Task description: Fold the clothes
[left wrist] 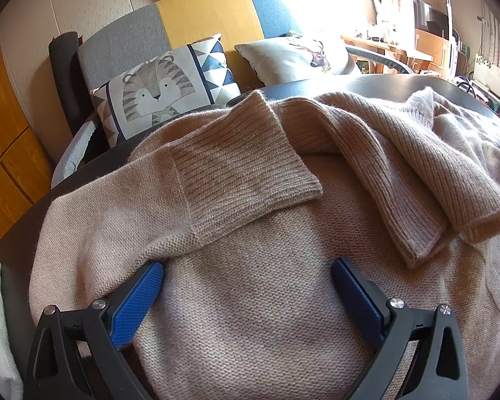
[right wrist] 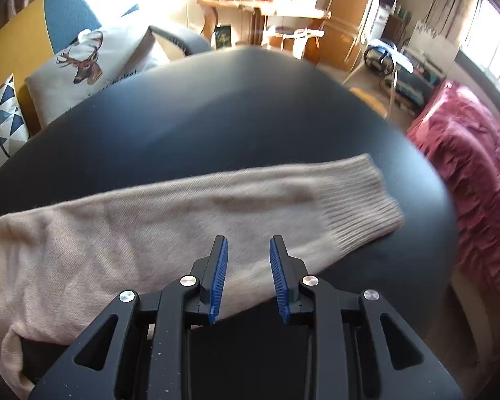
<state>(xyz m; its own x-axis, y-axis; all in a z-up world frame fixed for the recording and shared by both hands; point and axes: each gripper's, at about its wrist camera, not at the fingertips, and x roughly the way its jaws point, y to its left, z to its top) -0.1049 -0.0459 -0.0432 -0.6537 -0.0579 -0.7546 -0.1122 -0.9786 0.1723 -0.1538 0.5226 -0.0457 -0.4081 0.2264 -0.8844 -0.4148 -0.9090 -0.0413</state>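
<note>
A: What lies under the left gripper (left wrist: 246, 276)?

B: A beige knitted sweater (left wrist: 250, 300), spread over a dark round table (left wrist: 383, 81). The blue-padded jaws stand wide apart above the knit, nothing between them.

A: And the sleeves?

B: One ribbed cuff (left wrist: 246, 163) is folded across the body; a second ribbed sleeve (left wrist: 416, 193) lies to its right.

A: Behind the table?

B: A tiger-print cushion (left wrist: 160, 90) and a deer-print cushion (left wrist: 296, 56) against a grey, yellow and blue sofa (left wrist: 203, 10).

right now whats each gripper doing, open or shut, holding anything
Left gripper: open wide over the sweater, gripping nothing.
Right gripper: open, fingers narrowly apart above the sleeve, holding nothing.
</note>
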